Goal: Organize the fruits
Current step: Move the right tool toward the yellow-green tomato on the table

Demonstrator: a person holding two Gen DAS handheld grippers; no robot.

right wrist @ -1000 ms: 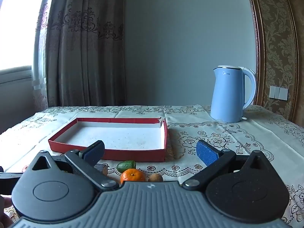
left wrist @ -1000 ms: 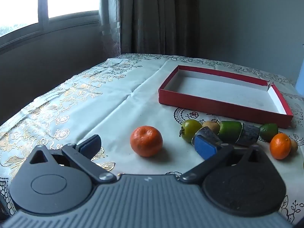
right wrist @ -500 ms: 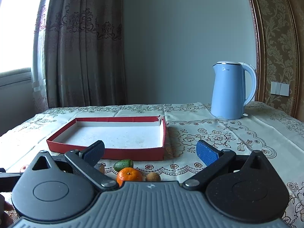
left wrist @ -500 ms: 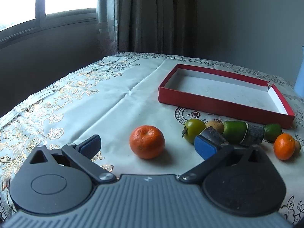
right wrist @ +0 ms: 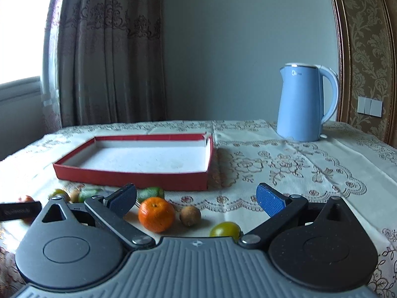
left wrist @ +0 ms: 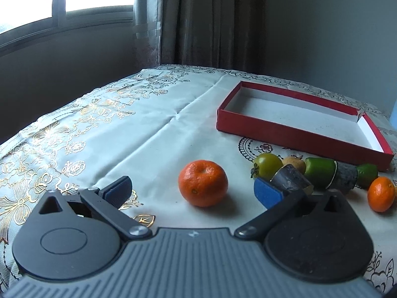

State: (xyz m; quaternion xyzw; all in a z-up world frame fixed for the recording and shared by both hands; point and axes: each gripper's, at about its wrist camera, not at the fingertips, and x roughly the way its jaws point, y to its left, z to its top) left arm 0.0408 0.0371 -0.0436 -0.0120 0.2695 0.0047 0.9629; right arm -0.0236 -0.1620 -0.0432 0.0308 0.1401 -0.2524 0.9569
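In the left wrist view my left gripper [left wrist: 192, 190] is open, with a mandarin [left wrist: 203, 183] on the cloth between its fingers. To its right lie a yellow-green fruit [left wrist: 267, 166], a kiwi [left wrist: 295, 164], dark and green cane pieces [left wrist: 330, 175] and a small mandarin [left wrist: 380, 193]. The empty red tray [left wrist: 292, 131] stands behind them. In the right wrist view my right gripper [right wrist: 197, 200] is open and empty above a mandarin [right wrist: 156, 214], a kiwi [right wrist: 190, 215] and a yellow-green fruit [right wrist: 225, 229]. The red tray [right wrist: 131, 174] lies ahead.
A light blue kettle [right wrist: 304, 104] stands at the back right of the table. A floral tablecloth [left wrist: 99, 129] covers the table. Curtains and a window are at the left. The left gripper's finger [right wrist: 19, 209] shows at the right wrist view's left edge.
Both grippers have moved forward and lower toward the fruits. The mandarins look larger, and a yellow-green fruit has come into the right wrist view. Both stay open.
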